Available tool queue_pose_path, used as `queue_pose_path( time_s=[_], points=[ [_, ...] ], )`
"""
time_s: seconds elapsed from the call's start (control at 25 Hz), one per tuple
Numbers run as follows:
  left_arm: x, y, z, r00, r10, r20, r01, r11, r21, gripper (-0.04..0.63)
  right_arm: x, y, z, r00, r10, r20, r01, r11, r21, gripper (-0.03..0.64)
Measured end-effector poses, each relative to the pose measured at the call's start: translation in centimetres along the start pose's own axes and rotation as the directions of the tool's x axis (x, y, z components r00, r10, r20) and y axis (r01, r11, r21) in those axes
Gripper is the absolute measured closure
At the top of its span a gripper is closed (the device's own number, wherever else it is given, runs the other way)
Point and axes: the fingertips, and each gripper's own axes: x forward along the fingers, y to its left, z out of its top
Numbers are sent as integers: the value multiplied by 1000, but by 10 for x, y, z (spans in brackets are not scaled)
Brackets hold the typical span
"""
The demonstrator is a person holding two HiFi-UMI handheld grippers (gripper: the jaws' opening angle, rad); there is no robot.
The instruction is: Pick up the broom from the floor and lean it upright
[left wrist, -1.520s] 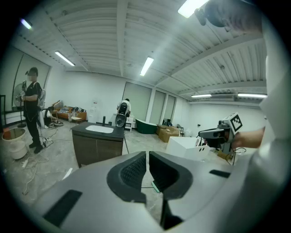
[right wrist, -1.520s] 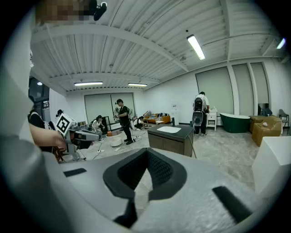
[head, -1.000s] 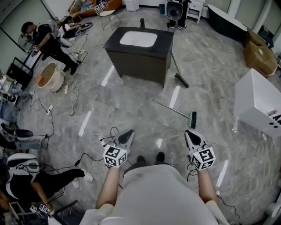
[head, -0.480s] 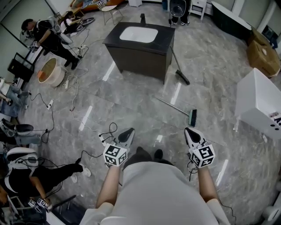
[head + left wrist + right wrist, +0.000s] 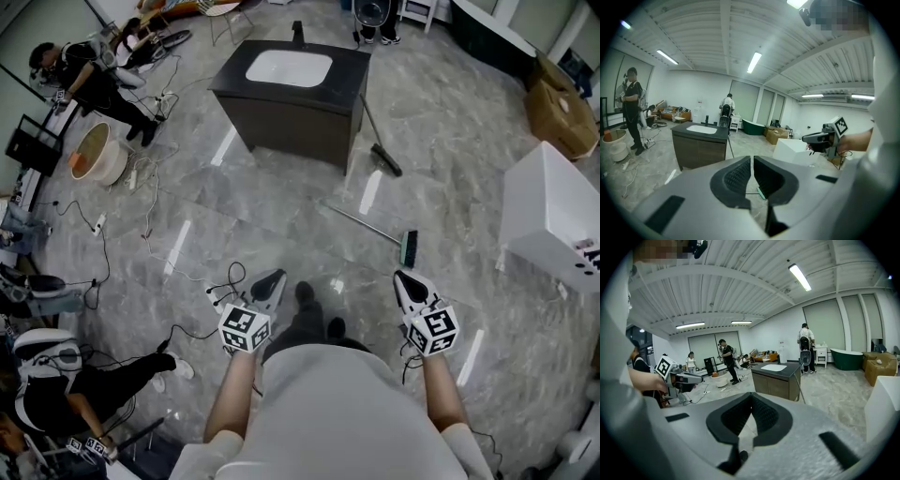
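Broom (image 5: 380, 233) flat on the grey marble floor (image 5: 281, 225), just ahead of the right gripper (image 5: 403, 279) and apart from it, green head nearest, thin handle slanting away to the left. Nearest the camera, a white shirt (image 5: 328, 412) and two forearms, one gripper in each hand, both held off the floor and pointing forward. Right jaws pressed together, nothing between. Left gripper (image 5: 275, 278) closed to a thin slit, likewise holding nothing, the green head glimpsed past its jaws in the left gripper view. Dark shoes (image 5: 305, 292) between the two tools. Beyond the broom, a dark cabinet (image 5: 291, 112) topped with a white basin (image 5: 289, 67), a second broom (image 5: 373, 131) propped against its right side. White box (image 5: 548, 216) at right, well apart. Cables (image 5: 150, 202) trailing across the left of the floor toward a bucket (image 5: 94, 157) and several people (image 5: 80, 84) at the far edge.
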Motion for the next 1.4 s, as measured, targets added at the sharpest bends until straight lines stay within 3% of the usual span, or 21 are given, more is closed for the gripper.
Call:
queue_pose_path(
  time_s=[0.44,0.84,1.16,1.4],
  points=[
    [68,84,13,994,-92,-66,94,995,23,574,96,-27,18,994,-38,-101,36,999,-20,615],
    [122,194,-18,975,-155,-162,160,987,21,574,206,-28,10,981,-38,-191,42,999,19,617],
    [143,247,-26,972,-174,-159,175,985,-7,574,266,-24,13,974,-40,-225,44,999,13,617],
    [151,258,-20,975,-172,-139,168,985,-41,574,288,-30,22,971,-25,-238,27,1000,7,615]
  ],
)
